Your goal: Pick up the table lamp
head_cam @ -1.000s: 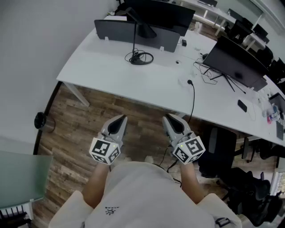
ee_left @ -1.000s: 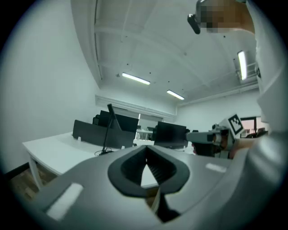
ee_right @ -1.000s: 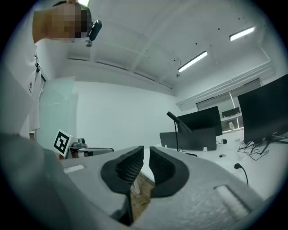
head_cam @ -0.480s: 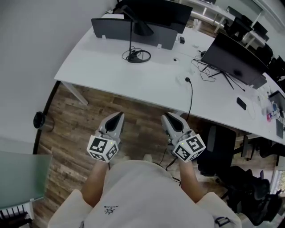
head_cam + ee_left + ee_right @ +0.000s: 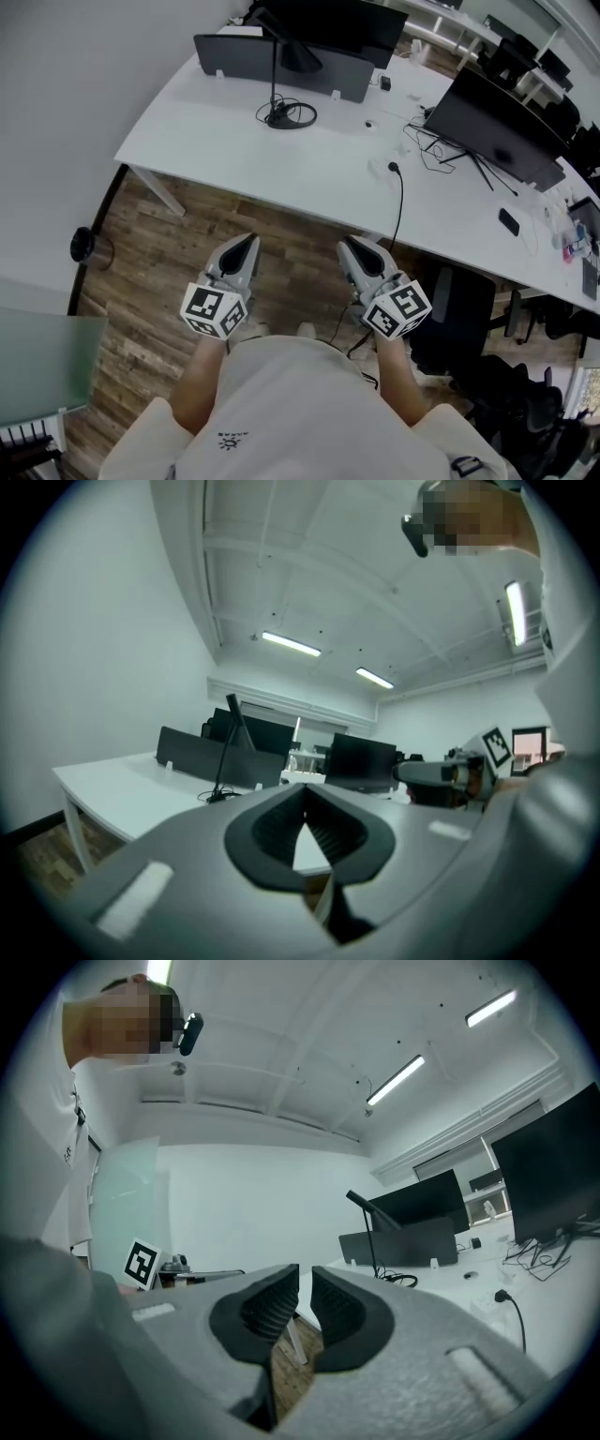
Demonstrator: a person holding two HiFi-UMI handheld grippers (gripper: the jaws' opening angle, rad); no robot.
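Observation:
The table lamp [image 5: 274, 79] is black, with a thin stem, a slanted head and a round base ringed by its cable, and it stands at the far left of the white desk [image 5: 216, 150]. It also shows far off as the lamp [image 5: 229, 754] and the lamp [image 5: 377, 1237] in the two gripper views. My left gripper [image 5: 247, 246] and right gripper [image 5: 353, 248] are held close to my body over the wooden floor, well short of the desk. Both point level toward the desk, jaws together, with nothing between them.
A dark divider panel [image 5: 281, 64] stands behind the lamp. A black monitor [image 5: 495, 127] and loose cables [image 5: 398, 192] sit on the desk's right part, and a phone [image 5: 509, 222] lies further right. Black office chairs [image 5: 461, 319] crowd the floor at right. A small black stand [image 5: 84, 248] is on the floor at left.
Both grippers stay in front of my body with jaws unchanged. The right one has drifted slightly, and the desk sits a touch further left in the head view.

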